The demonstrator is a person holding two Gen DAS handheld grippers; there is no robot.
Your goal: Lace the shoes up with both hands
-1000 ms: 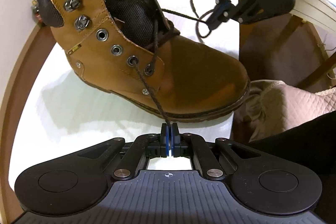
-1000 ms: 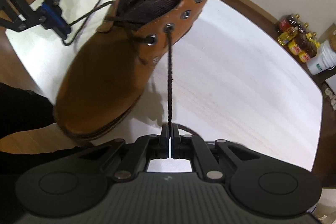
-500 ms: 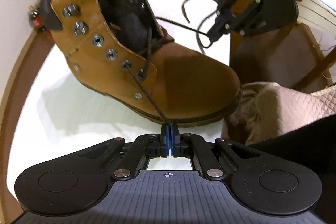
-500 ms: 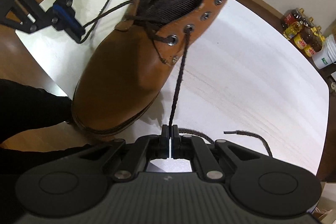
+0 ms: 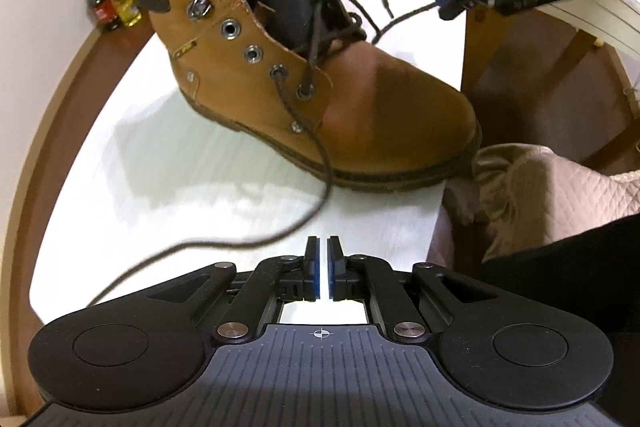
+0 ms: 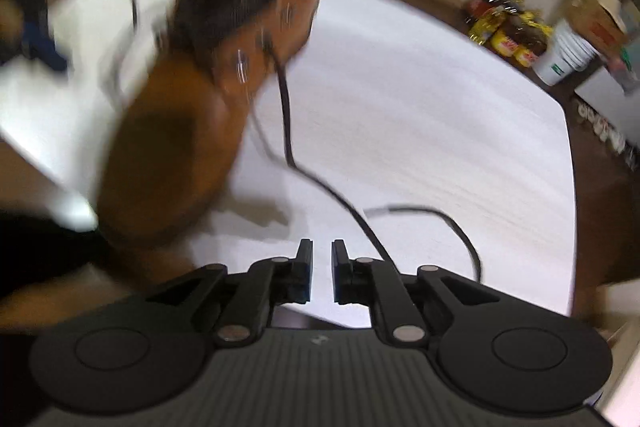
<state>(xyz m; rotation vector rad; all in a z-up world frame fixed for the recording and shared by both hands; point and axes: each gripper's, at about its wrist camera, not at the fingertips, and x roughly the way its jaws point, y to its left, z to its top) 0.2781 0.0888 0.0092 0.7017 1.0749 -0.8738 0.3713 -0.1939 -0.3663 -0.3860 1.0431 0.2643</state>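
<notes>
A tan lace-up boot (image 5: 360, 115) stands on the white table (image 5: 160, 167), toe toward the table's near right edge. A dark lace (image 5: 324, 163) leaves a lower eyelet and lies slack on the tabletop, curling left in front of my left gripper (image 5: 323, 247). Its jaws are opening, a narrow gap shows and nothing is between them. The right wrist view is blurred. There the boot (image 6: 172, 131) is at left and the other lace end (image 6: 344, 203) lies loose, passing right of my right gripper (image 6: 321, 251). Its jaws are opening and empty. The right gripper (image 5: 460, 1) also hovers beyond the boot.
A quilted pink cloth (image 5: 560, 195) lies off the table's right edge beside a dark sleeve. Bottles (image 6: 504, 35) and a white bucket (image 6: 568, 55) stand on the floor past the far edge. The boot's toe sits close to the table edge.
Both grippers were shut on taut lace ends; now both have let go and the laces have dropped slack onto the table. The right gripper's view has swung and blurred.
</notes>
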